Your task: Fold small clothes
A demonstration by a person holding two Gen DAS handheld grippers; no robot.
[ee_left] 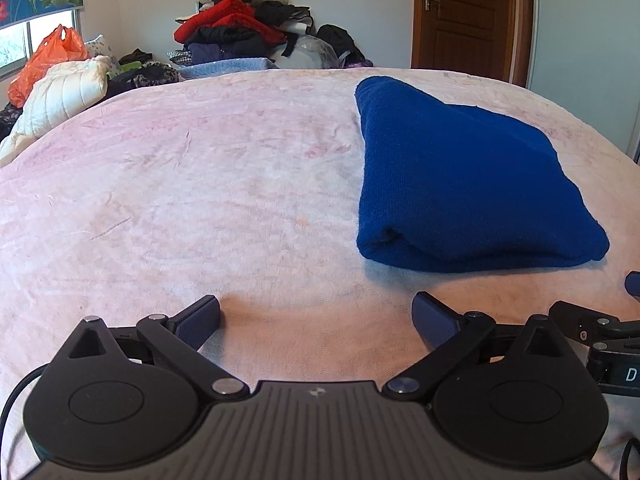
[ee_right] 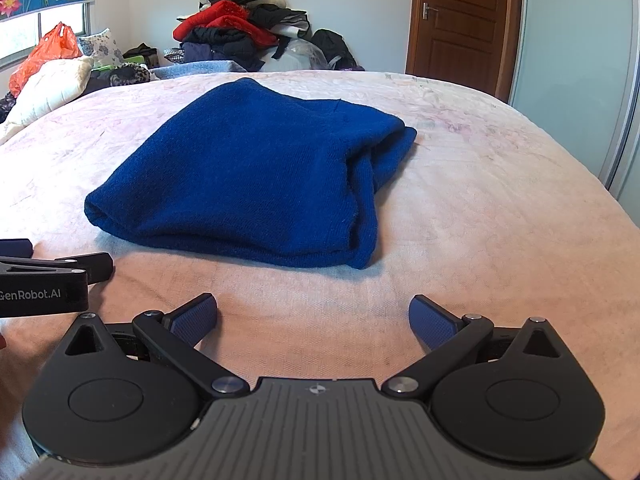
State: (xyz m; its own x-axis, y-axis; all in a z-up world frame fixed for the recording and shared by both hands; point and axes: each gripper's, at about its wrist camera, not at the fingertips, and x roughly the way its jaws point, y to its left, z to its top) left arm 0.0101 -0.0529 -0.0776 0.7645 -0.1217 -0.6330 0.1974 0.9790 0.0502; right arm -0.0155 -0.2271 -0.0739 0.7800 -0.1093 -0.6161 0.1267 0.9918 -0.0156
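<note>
Blue garment (ee_right: pixel 248 184) lies folded into a thick bundle mid-bed (ee_right: pixel 480 240), apparently done. Left gripper (ee_left: pixel 316 320) and right gripper (ee_right: pixel 314 318) hang near its front edge, fingers wide apart, empty, likely released and clear of the cloth.

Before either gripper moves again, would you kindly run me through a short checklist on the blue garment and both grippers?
1. Left gripper empty, pads apart: ok.
2. Right gripper empty, pads apart: ok.
3. Blue garment lying folded on the pink bedspread, touching neither gripper: ok.
4. Fold tidy: not ok, the layers gape along its right edge in the right wrist view.
5. Bedspread bare between the grippers and the garment: ok.
6. Far edge of the garment aligned: cannot tell.
</note>
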